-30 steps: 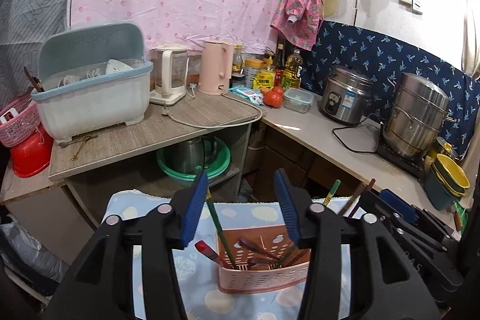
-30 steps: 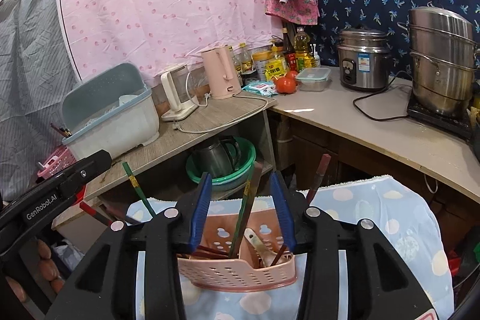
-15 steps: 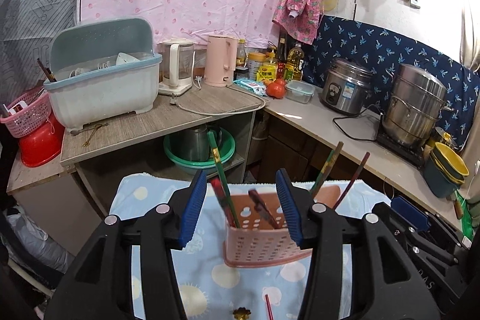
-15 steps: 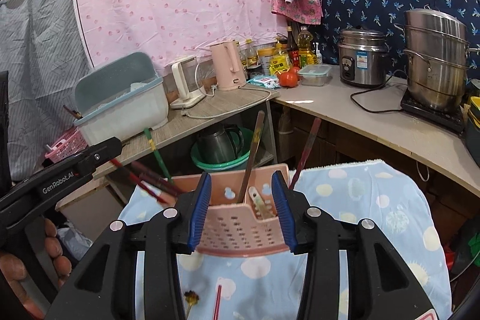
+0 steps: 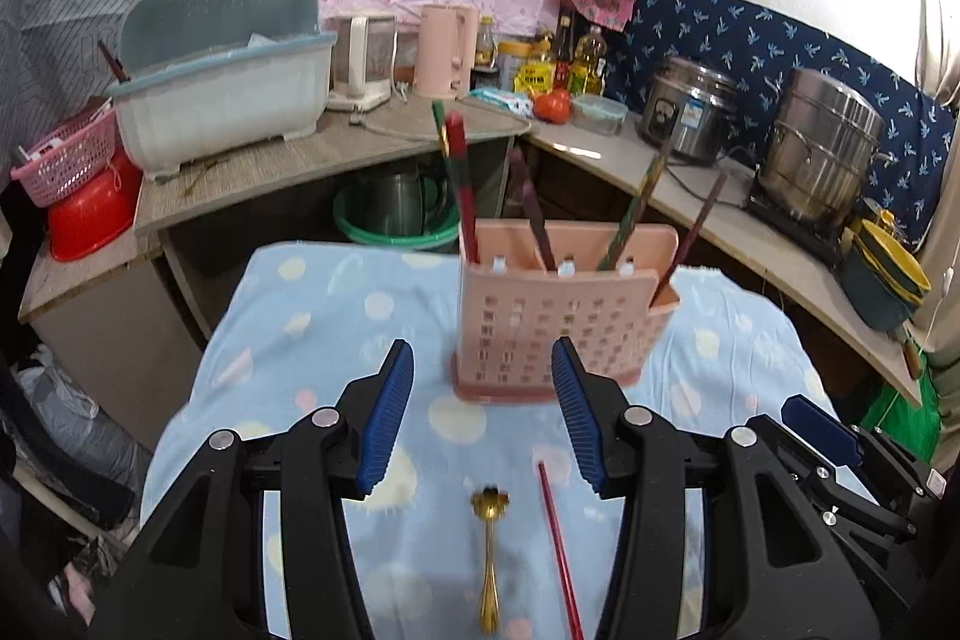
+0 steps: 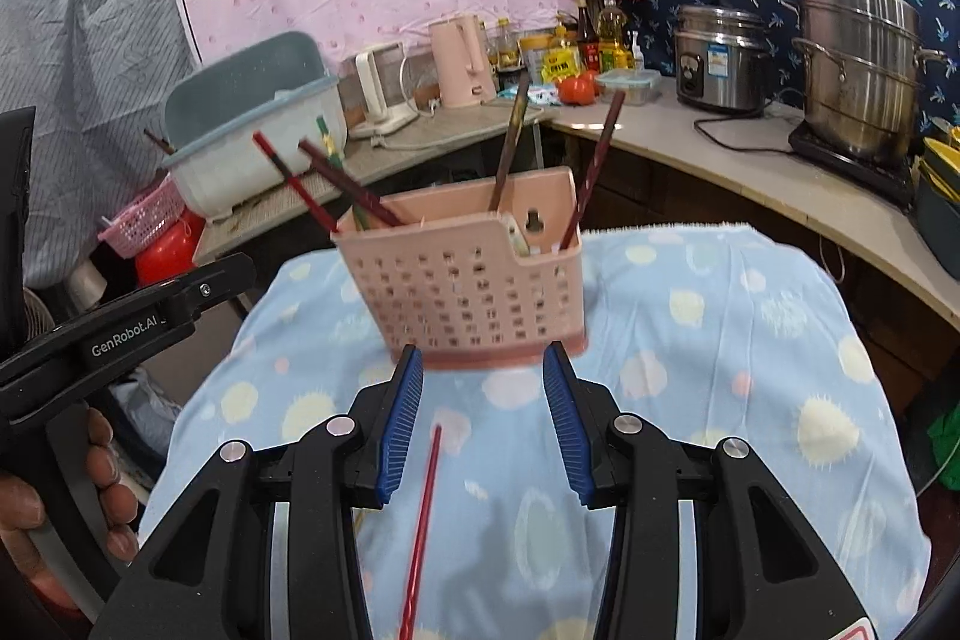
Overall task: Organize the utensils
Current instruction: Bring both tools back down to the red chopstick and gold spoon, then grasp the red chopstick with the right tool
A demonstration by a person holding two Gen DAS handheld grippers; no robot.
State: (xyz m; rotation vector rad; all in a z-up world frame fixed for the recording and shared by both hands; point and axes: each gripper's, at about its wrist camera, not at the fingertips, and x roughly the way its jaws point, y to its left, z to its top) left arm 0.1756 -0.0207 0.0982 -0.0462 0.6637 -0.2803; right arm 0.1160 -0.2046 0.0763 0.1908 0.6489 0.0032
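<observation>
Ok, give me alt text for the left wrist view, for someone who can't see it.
The left hand-held gripper, jaws open and empty, points at a pink utensil basket holding upright chopsticks on a blue dotted cloth. A gold spoon and a red chopstick lie loose on the cloth nearer the camera.

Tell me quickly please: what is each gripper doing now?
Left gripper: jaws open, holding nothing.
Right gripper: jaws open, holding nothing.

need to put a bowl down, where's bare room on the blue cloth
Bare cloth lies left of the pink utensil caddy toward the cloth's left edge, and right of it toward the counter side. The near middle is crowded: a gold spoon and a red chopstick lie there.
</observation>
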